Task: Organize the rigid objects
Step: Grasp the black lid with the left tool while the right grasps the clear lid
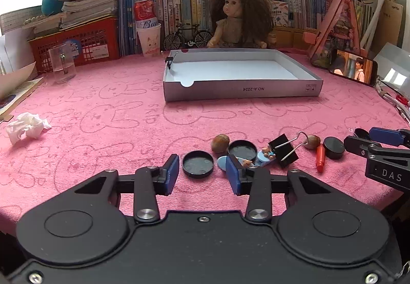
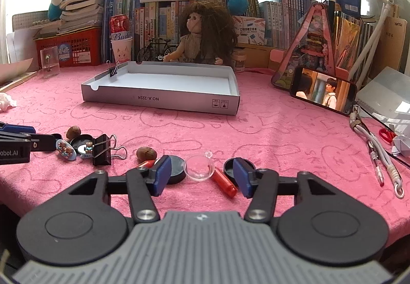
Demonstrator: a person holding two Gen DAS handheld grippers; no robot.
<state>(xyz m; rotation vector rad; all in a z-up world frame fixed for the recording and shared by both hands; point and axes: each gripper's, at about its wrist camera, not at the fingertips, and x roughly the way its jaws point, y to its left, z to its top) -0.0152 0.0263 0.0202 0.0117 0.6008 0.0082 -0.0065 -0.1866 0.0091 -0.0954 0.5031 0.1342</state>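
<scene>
Black cap (image 1: 197, 164) lay between left gripper (image 1: 202, 172) jaws, part-open, untouched; right gripper (image 2: 202, 176) gaped round clear dome (image 2: 199, 168), ungripped.

Left claw (image 1: 202, 172) low, tilted downward, jaws parted – right claw (image 2: 200, 175) likewise, jaws parted wider

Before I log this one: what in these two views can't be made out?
- Left wrist view: blue bear charm, partly behind the gripper's finger.
- Left wrist view: right gripper, cut off by the right edge.
- Right wrist view: black cap and a red tube, partly behind the finger.
- Right wrist view: left gripper, cut off by the left edge.
- Both views: book spines, too small to read.
</scene>
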